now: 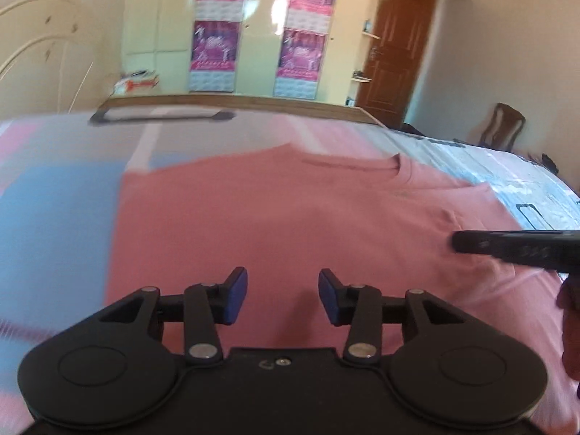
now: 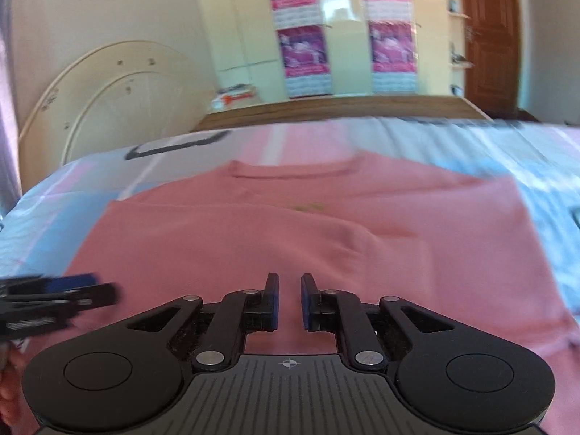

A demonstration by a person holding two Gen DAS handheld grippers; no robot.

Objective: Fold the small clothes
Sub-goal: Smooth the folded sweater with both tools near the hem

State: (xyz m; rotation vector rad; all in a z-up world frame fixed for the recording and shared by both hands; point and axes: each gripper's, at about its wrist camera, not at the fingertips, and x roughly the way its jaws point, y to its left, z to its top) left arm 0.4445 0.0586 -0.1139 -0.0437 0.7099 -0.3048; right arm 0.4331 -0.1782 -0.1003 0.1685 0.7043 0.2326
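Left tool point(image 1: 282, 295): the jaws stand apart with a clear gap, and nothing lies between the blue pads point(image 1: 237, 295). Pink fabric shows through the gap below them. In the right wrist view this tool appears blurred at the near left edge point(image 2: 72, 295), over the left side of the garment.

Right tool point(image 2: 290, 301): the jaws are parted by a narrow gap with no fabric pinched between the pads point(image 2: 272, 302). In the left wrist view its black finger point(image 1: 514, 246) reaches in from the right edge, over the right part of the garment; whether it touches the cloth cannot be determined.

Task item: a pink T-shirt point(image 2: 290, 224) lies spread on the bed, directly beyond both tools, with its collar point(image 2: 293, 170) at the far end. Its left side is folded over the body, forming a straight left edge, and a soft crease runs across the middle.

Support: the bed carries a bedsheet point(image 1: 54, 210) patterned in pink, pale blue and white, visible to the left, right and far side of the T-shirt. A wooden footboard point(image 2: 337, 107) closes the far end of the bed.

Background: a cream wardrobe point(image 1: 261, 29) with four pink-purple posters point(image 1: 215, 50) stands against the far wall. A brown door point(image 1: 395, 47) is at the far right, and a wooden chair point(image 1: 502, 123) stands right of the bed.
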